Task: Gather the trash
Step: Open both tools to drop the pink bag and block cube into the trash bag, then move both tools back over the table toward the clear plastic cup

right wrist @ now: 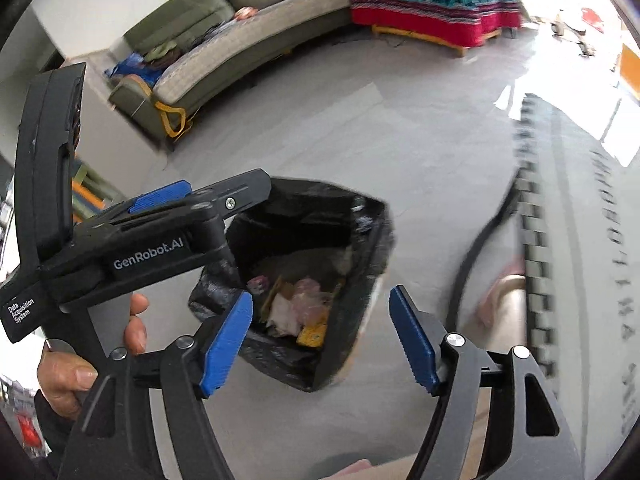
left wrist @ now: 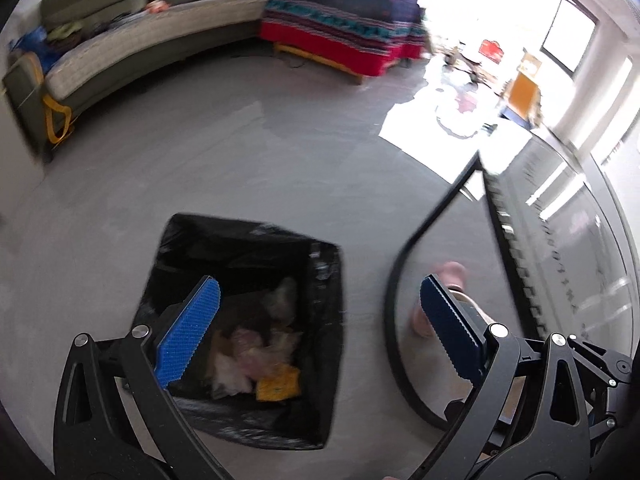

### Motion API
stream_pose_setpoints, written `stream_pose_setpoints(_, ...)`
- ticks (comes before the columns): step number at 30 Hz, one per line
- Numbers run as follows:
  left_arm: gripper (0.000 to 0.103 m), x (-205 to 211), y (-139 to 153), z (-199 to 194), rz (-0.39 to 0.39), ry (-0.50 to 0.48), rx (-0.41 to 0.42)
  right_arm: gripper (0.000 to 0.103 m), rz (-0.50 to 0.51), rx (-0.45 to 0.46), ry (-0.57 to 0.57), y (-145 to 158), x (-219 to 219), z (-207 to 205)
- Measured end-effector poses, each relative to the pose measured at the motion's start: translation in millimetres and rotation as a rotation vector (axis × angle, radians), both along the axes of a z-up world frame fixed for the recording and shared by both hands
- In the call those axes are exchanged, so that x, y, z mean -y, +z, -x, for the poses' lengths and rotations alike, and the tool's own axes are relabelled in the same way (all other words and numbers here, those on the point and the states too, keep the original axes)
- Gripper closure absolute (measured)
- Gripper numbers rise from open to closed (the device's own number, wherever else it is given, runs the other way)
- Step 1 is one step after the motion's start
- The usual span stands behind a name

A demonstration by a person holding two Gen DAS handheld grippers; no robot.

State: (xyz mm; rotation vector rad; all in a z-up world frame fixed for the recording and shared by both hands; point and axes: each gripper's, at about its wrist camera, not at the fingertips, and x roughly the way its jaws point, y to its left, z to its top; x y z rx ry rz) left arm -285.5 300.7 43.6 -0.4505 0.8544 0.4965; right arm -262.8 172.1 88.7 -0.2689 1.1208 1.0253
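Smooth grey floor (left wrist: 240, 140) in a living room with a curved green sofa (left wrist: 132, 32), where a square bin (left wrist: 244, 320) lined with glossy black plastic holds crumpled trash (left wrist: 256, 360), pale wrappers and a yellow packet, beneath left gripper (left wrist: 320, 328) and right gripper (right wrist: 320, 340), both jaws wide and empty.

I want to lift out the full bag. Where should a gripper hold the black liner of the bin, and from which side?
Grip the black liner where it folds over the bin's rim, coming from above with one finger inside and one outside. There the plastic is bunched and free of the trash. Both grippers, left and right, are open.
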Motion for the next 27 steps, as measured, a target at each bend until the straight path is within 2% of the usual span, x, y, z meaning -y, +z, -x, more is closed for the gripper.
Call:
stream_pose_setpoints(13, 0.006, 115.4, 27.2, -121.0, -0.053, -0.301, 0.052, 0.030, -0.027, 0.131, -0.337, 32.2, 134.4, -79.6)
stream_pose_setpoints(18, 0.006, 156.2, 27.2, -166.3, -0.064, -0.404, 0.070, 0.030, -0.022, 0.137, -0.475, 22.9, 181.6, -111.9)
stream_pose_setpoints(27, 0.006, 205.7, 8.6, -227.6, -0.075, -0.487, 0.050, 0.029, -0.007, 0.111, -0.667, -17.1, 239.9, -166.8)
